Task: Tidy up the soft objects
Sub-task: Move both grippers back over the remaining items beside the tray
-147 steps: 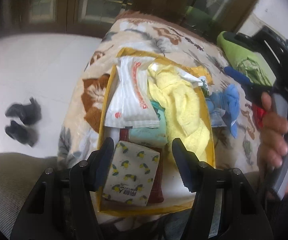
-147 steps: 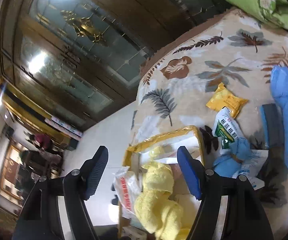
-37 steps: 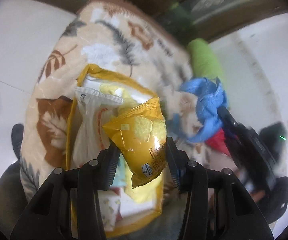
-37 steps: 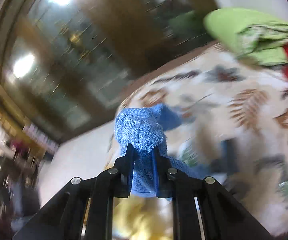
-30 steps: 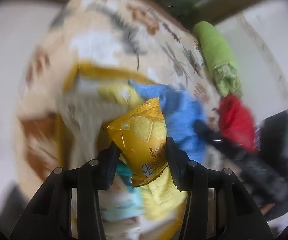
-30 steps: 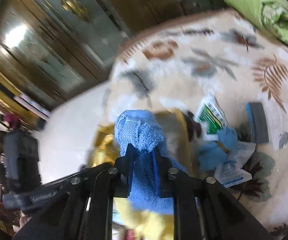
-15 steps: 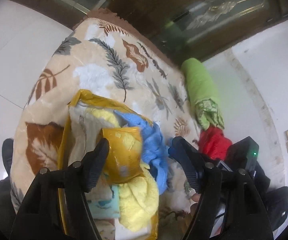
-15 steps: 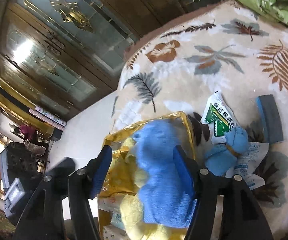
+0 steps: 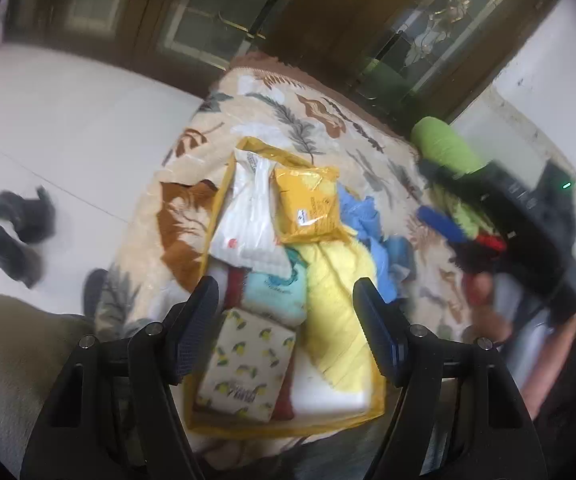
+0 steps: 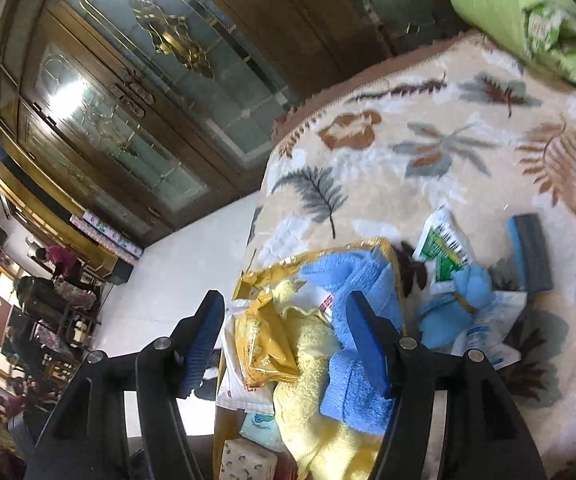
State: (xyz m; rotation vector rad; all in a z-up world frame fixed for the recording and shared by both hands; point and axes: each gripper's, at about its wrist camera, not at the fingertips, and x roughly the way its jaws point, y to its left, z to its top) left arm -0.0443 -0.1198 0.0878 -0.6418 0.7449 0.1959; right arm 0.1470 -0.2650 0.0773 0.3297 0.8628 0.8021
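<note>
In the left wrist view, the left gripper [image 9: 285,320] is seen spread wide with nothing between its fingers, above a yellow-rimmed storage bag [image 9: 223,184] laid on a leaf-patterned blanket [image 9: 288,116]; in the bag a yellow snack packet [image 9: 308,204] is set on a white plastic pack [image 9: 243,216], beside a yellow towel [image 9: 336,300], a blue towel [image 9: 362,216] and a lemon-print tissue pack [image 9: 247,368]. In the right wrist view, the right gripper [image 10: 283,340] is likewise seen spread and empty, the blue towel [image 10: 352,392] being draped over the yellow towel [image 10: 312,412] at the bag's edge, while a green-and-white sachet [image 10: 442,252], a small blue cloth [image 10: 464,296] and a dark sponge [image 10: 530,252] are left on the blanket [image 10: 428,120] beside it.
</note>
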